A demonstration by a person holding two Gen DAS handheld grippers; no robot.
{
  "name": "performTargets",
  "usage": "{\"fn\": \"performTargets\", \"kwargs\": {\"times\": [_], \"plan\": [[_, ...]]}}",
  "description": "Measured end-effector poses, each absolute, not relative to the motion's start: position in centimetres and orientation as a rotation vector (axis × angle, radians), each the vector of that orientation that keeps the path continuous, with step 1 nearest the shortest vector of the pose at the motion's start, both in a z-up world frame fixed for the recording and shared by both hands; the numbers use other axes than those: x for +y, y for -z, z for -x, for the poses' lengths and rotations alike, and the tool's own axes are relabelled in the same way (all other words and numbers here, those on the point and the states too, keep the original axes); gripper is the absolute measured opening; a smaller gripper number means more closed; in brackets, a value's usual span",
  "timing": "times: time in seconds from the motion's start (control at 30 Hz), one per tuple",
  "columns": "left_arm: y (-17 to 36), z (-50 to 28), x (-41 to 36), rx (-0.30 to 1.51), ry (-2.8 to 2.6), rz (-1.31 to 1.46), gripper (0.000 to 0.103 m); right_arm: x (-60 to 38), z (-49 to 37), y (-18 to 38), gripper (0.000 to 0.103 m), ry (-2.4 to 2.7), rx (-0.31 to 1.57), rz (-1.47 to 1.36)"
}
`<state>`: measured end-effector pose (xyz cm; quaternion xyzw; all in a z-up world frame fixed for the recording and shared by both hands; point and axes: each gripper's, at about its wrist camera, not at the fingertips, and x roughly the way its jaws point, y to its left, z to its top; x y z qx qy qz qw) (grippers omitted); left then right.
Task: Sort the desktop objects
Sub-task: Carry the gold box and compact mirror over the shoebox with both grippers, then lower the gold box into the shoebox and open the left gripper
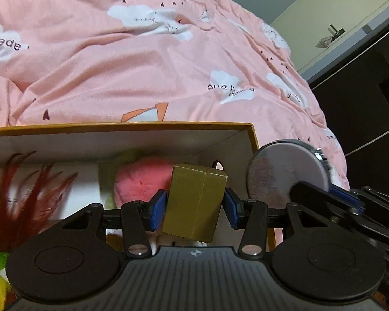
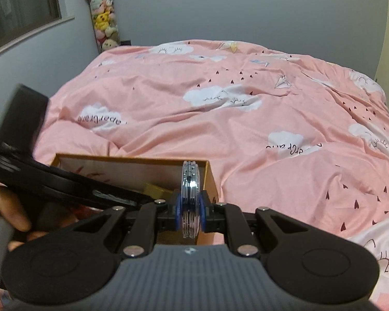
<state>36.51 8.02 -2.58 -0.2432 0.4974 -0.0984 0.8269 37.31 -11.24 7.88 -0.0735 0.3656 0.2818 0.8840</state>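
Blue pads [image 1: 158, 208] of the left gripper [image 1: 194, 207] squeeze a gold box [image 1: 195, 202], tilted, above the open orange box [image 1: 254, 134]. At 3 o'clock, past that box's right edge, the right gripper [image 2: 190, 211] pinches a round silver disc [image 2: 190, 194] on edge. Pink bedding [image 2: 220, 119] spreads wide at 12 o'clock.

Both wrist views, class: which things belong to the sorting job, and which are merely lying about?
Job: gold box in the left gripper; round disc in the right gripper; orange-rimmed box; pink plush; red feathers.

Lying about: pink duvet; hanging plush toys.
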Motion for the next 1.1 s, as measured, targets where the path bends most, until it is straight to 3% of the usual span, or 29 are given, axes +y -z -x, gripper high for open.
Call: {"fn": "performTargets", "kwargs": {"times": [0.57, 0.77, 1.1], "plan": [[2.7, -37.4, 8.1, 1.084, 0.180, 0.584, 0.055, -12.1, -37.7, -7.8, 0.014, -0.602, 0.760, 0.108], [2.8, -36.7, 7.9, 1.125, 0.213, 0.514, 0.030, -11.9, -37.0, -7.5, 0.014, -0.602, 0.770, 0.121], [4.6, -38.1, 7.9, 1.105, 0.198, 0.541, 0.025, -12.1, -36.5, -7.3, 0.014, -0.598, 0.781, 0.135]]}}
